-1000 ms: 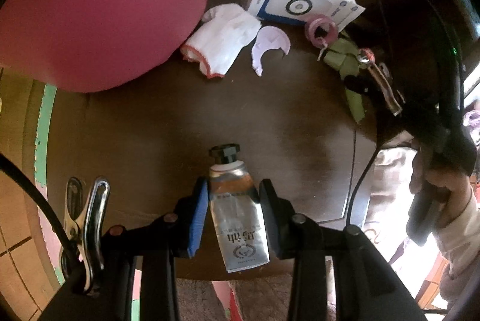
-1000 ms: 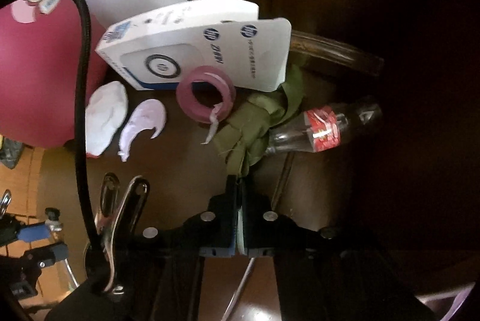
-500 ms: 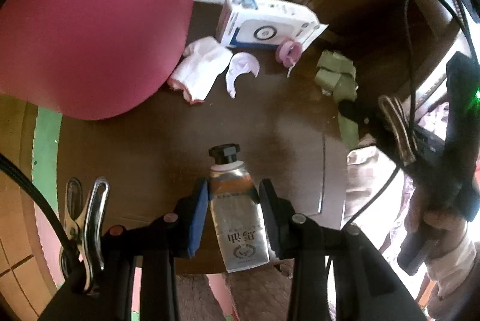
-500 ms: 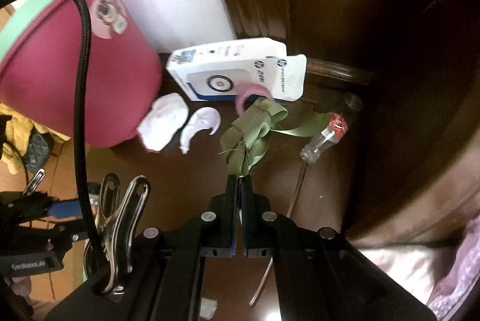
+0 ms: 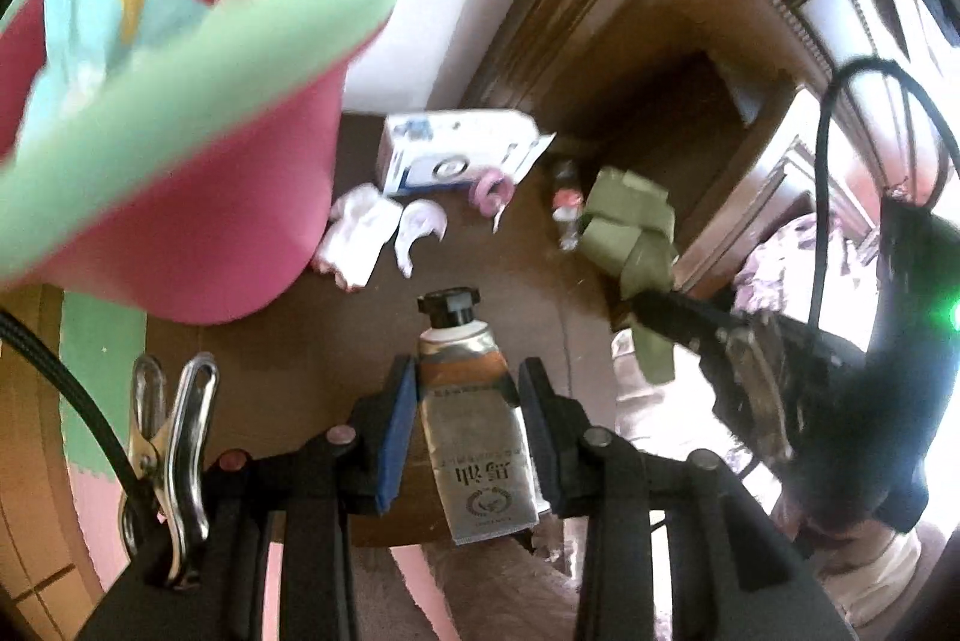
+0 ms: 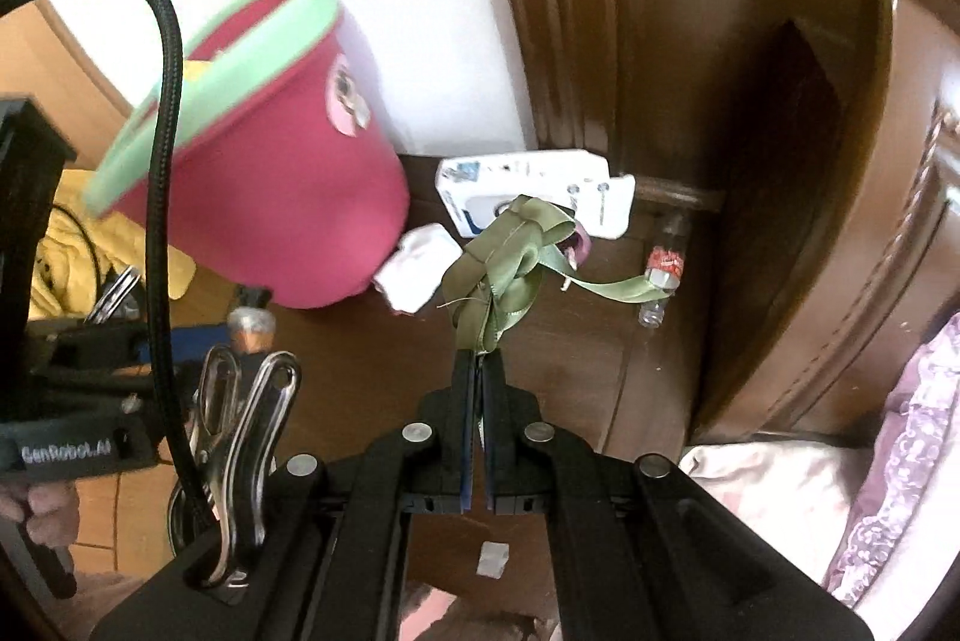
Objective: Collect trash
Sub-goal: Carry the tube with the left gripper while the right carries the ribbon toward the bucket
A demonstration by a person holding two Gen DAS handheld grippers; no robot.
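Left gripper [image 5: 465, 389]: fingers clamped on a silver tube [image 5: 474, 425] with a black cap, cap pointing away from the camera, held above the dark wooden worktop [image 5: 300, 341]. Right gripper [image 6: 478, 371]: fingers pressed together on a green ribbon [image 6: 510, 263], which hangs in loops clear of the worktop. Pink bin [image 5: 198, 173] with green rim stands at left, paper scraps visible inside. On the worktop by the wall: white box [image 5: 456, 149], pink tape roll [image 5: 492, 188], small plastic bottle [image 6: 660, 269], white crumpled scraps [image 5: 360, 233].
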